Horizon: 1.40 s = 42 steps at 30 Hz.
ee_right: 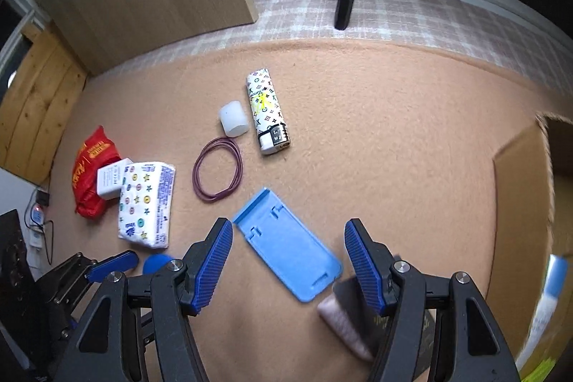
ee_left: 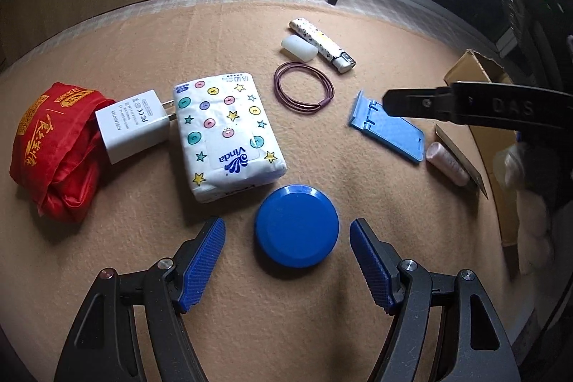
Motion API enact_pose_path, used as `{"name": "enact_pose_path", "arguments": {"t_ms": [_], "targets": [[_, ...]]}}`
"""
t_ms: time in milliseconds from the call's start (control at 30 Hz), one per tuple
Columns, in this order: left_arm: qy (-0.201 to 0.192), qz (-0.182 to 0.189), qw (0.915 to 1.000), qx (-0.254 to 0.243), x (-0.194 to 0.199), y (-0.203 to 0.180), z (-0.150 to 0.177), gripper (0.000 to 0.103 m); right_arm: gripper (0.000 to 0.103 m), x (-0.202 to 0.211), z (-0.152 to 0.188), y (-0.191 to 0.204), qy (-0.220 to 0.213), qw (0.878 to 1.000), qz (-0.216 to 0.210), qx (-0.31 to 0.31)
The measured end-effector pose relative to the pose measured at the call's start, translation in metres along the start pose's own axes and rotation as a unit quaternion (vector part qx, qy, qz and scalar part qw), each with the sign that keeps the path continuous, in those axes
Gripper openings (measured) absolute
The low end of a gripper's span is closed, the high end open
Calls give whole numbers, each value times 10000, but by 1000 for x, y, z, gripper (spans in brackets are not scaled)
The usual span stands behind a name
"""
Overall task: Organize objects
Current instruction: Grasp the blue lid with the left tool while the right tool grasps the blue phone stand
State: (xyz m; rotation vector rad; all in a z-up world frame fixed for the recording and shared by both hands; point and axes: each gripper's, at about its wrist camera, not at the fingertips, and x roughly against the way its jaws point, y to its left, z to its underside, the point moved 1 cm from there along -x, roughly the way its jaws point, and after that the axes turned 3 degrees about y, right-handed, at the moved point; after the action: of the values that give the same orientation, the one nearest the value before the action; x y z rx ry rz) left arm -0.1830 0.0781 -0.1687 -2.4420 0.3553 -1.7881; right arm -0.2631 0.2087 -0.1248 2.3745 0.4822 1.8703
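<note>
The left gripper (ee_left: 287,231) points down at the tan felt mat (ee_left: 358,34), and its blue ribbed fingers (ee_left: 204,260) stand apart. The round blue plastic lid (ee_left: 296,225) lies flat on the mat exactly between the two fingers, near the close edge of the mat, and neither pad touches it.

The right gripper (ee_right: 288,235) also has its jaws apart with nothing clamped. The light blue flat plastic phone stand (ee_right: 286,244) lies on the mat between its fingertips and reaches a little beyond them; the pads do not press it. A pale pink small tube (ee_right: 340,321) lies just beside the close corner of the stand, partly hidden by the right finger.

Toward the left edge of the mat lies the white tissue pack with coloured buttons and stars (ee_left: 227,131), and the white square wall charger (ee_left: 134,124) rests against it and on the red folded cloth bag (ee_left: 53,149). Toward the far edge are the thin purple wire loop (ee_left: 303,91), the small white translucent cap (ee_left: 299,48) and the white patterned lighter (ee_left: 322,43), the cap just beside the lighter. An open brown cardboard box (ee_right: 519,196) stands at the right edge of the mat.
</note>
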Motion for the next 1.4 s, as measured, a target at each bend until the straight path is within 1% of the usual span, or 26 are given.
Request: {"name": "enact_pose_path", "arguments": {"t_ms": [133, 300, 433, 533, 600, 667, 700, 733, 833, 867, 967, 1000, 1067, 1100, 1167, 1233, 1267, 1333, 1400], "targets": [[4, -43, 10000, -13, -2, -1, -1, 75, 62, -12, -8, -3, 194, 9998, -49, -18], [15, -72, 10000, -3, -4, -1, -1, 75, 62, -15, -13, -4, 231, 9997, -87, -55], [12, -86, 10000, 11, -5, 0, -1, 75, 62, -15, -7, 1, 374, 9988, -310, -11], [13, -75, 10000, 2, -6, 1, -1, 75, 62, -15, 0, 1, 454, 9975, -524, -119], [9, -65, 10000, 10, -5, 3, -1, 75, 62, -14, 6, 1, 566, 9948, -817, -243], [5, -72, 10000, -6, -5, 3, -1, 75, 62, -13, 12, 2, 668, 9924, -1000, -245], [7, -76, 10000, -10, -5, 3, -1, 75, 61, -13, 14, 3, 654, 9930, -957, -211], [8, -86, 10000, -21, -5, 3, -1, 75, 61, -11, 16, 4, 601, 9948, -800, -174], [3, -165, 9998, -64, -7, 2, -3, 75, 61, -9, 19, 12, 353, 9991, -8, 232], [8, -179, 9998, -75, -8, 1, -4, 75, 61, -9, 20, 16, 333, 9987, 106, 366], [13, -287, 9994, -175, -10, -4, -4, 74, 61, -13, 23, 26, 357, 9973, 224, 606], [11, -331, 9993, -200, -10, -5, -3, 74, 60, -15, 23, 29, 328, 9966, 350, 672], [7, -430, 9987, -266, -11, -7, -3, 72, 54, -16, 23, 30, 291, 9953, 546, 749], [2, -473, 9985, -287, -11, -8, -3, 71, 53, -16, 23, 31, 274, 9946, 623, 779], [-11, -551, 9979, -329, -10, -7, -2, 66, 46, -17, 24, 31, 265, 9933, 726, 857], [-24, -621, 9974, -360, -10, -7, -2, 62, 42, -17, 25, 34, 260, 9914, 814, 990], [-36, -665, 9970, -387, -9, -7, -1, 59, 37, -18, 27, 35, 252, 9910, 827, 1026], [-52, -699, 9967, -408, -8, -6, -1, 55, 33, -18, 29, 37, 233, 9895, 881, 1120], [-50, -684, 9968, -402, -7, -4, -1, 54, 33, -19, 29, 39, 221, 9890, 893, 1155]]}}
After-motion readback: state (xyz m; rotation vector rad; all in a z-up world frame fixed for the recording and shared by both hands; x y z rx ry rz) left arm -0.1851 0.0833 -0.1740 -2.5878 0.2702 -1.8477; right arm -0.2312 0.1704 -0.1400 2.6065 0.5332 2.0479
